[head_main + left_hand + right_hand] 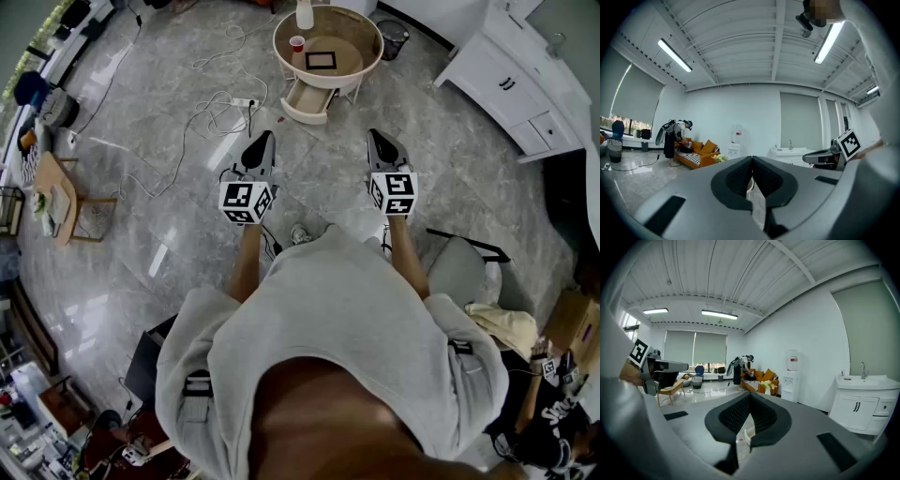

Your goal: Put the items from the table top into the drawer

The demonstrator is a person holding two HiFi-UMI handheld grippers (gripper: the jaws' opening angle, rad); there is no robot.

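Though open, drawer (307, 101) beyond hand-held grippers (263, 141) (377, 139)

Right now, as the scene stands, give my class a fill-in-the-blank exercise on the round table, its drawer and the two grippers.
1. The drawer under the round table stands ____.
2. The cup on the table top is ____ in colour.
3. The left gripper and the right gripper both have their jaws ____, with nothing held between them.

Missing words: open; red; shut
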